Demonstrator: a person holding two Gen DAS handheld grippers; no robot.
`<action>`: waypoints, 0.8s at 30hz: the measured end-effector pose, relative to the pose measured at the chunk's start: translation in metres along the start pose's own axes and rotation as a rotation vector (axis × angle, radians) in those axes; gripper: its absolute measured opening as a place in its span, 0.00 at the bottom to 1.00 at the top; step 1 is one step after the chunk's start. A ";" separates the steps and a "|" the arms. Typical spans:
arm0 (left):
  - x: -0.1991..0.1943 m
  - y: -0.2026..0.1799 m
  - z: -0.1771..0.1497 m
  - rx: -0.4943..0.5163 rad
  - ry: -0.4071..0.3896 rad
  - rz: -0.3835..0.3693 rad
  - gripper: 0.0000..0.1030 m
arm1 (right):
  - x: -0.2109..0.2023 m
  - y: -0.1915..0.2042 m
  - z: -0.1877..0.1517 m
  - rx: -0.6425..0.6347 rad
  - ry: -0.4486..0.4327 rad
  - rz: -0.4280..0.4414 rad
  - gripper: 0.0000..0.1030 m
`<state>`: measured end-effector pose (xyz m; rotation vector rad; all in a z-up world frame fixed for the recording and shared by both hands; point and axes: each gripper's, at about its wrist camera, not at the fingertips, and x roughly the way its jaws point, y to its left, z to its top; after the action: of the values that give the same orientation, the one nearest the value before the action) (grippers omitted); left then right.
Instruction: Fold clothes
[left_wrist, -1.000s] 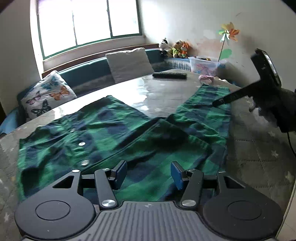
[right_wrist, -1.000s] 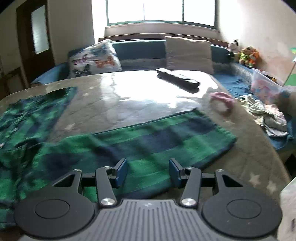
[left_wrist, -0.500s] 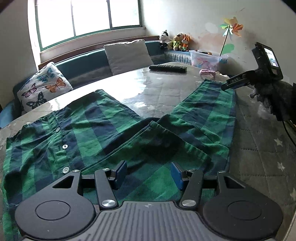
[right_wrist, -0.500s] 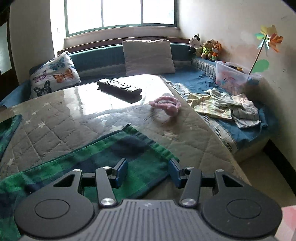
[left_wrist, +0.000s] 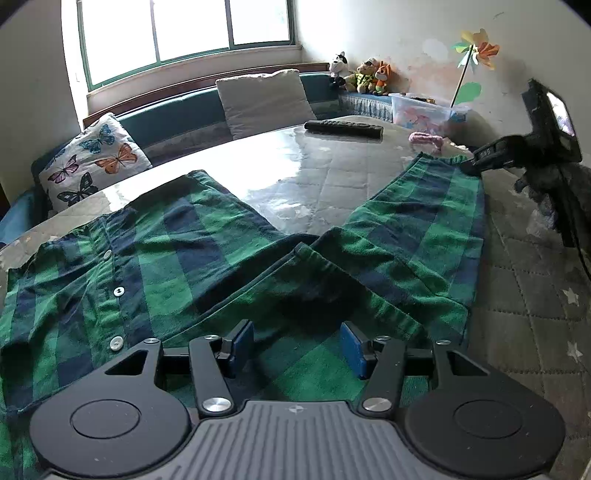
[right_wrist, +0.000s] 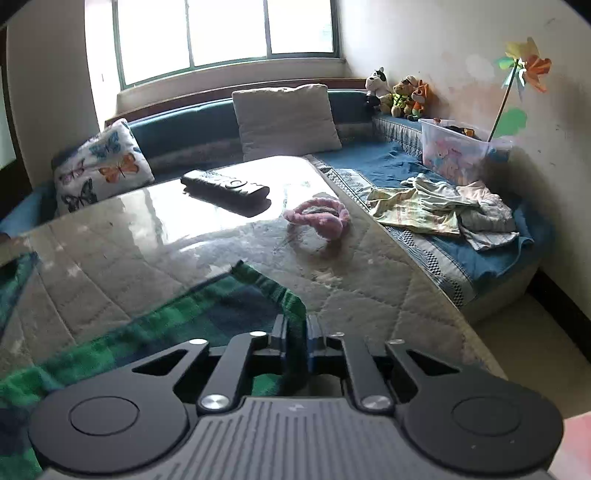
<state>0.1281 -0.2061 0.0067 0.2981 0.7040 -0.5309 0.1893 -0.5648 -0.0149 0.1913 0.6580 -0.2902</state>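
Spreading across the quilted table (left_wrist: 332, 177), a green-and-navy plaid shirt (left_wrist: 192, 266) is seen lying flat with its button placket facing up on the left side of the left wrist view. The body of the shirt is laid crosswise in front of the left gripper (left_wrist: 297, 345), while one sleeve (left_wrist: 424, 229) is stretched away from it, its long axis running toward the far right of the table, with the cuff end pointed at the pink headband (left_wrist: 424, 138). The left gripper is held just above the shirt's near hem with its jaws spread apart and nothing between them. At the cuff, the right gripper (right_wrist: 295, 347) is clamped on the sleeve's corner, a fold of plaid cloth being pinched between the closed blue pads. In the left wrist view, the right gripper (left_wrist: 476, 162) is seen at that same far end of the sleeve. Beyond the cuff, a black remote (right_wrist: 225, 184) is laid near the table's far edge, with the headband beside it. Loose garments (right_wrist: 443, 210) are piled on the blue bench to the right.
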 end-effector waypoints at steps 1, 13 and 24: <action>0.001 -0.001 0.001 0.002 -0.001 0.002 0.54 | -0.004 0.000 0.001 -0.001 -0.012 0.008 0.06; 0.012 -0.013 0.009 0.049 -0.007 -0.012 0.54 | -0.096 0.006 0.035 0.046 -0.161 0.199 0.06; -0.033 0.020 -0.008 -0.013 -0.081 0.008 0.54 | -0.184 0.117 0.046 -0.106 -0.245 0.510 0.06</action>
<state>0.1143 -0.1740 0.0251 0.2655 0.6272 -0.5280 0.1151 -0.4290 0.1454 0.2108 0.3629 0.2094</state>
